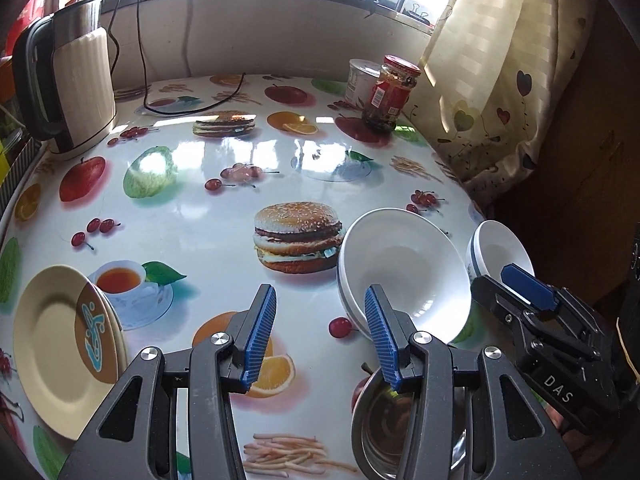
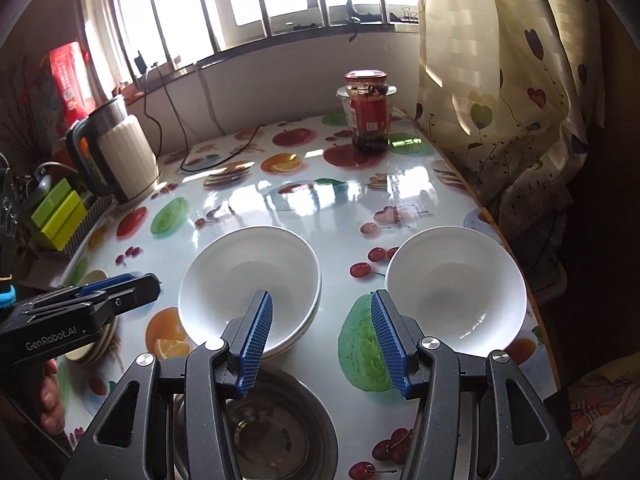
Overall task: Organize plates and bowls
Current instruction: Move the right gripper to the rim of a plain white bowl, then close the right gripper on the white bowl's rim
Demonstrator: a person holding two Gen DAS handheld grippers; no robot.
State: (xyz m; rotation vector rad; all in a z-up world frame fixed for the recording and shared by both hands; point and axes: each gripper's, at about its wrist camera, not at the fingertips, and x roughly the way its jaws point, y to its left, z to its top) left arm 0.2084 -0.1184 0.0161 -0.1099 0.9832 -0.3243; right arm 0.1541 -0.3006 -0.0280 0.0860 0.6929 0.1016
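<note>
Two white bowls [image 1: 404, 272] sit nested on the fruit-print table, just past my left gripper's right finger. My left gripper [image 1: 320, 320] hangs open over bare tablecloth with nothing between its pads. A smaller white bowl [image 1: 500, 252] stands at the table's right edge, with my right gripper [image 1: 520, 284] in front of it. A steel bowl [image 1: 400, 420] lies under the left gripper's frame. A cream plate [image 1: 52, 344] with a brown saucer [image 1: 96, 328] on it rests at the left. In the right wrist view my right gripper [image 2: 322, 332] is open between the nested bowls [image 2: 248, 280] and the single bowl [image 2: 456, 288].
An electric kettle [image 1: 68, 80] and its black cable [image 1: 160, 108] occupy the far left. A red-lidded jar [image 1: 390, 92] and a white tub [image 1: 360, 80] stand at the back right. A curtain [image 1: 500, 80] hangs along the table's right edge. Green boxes [image 2: 60, 216] sit off the left side.
</note>
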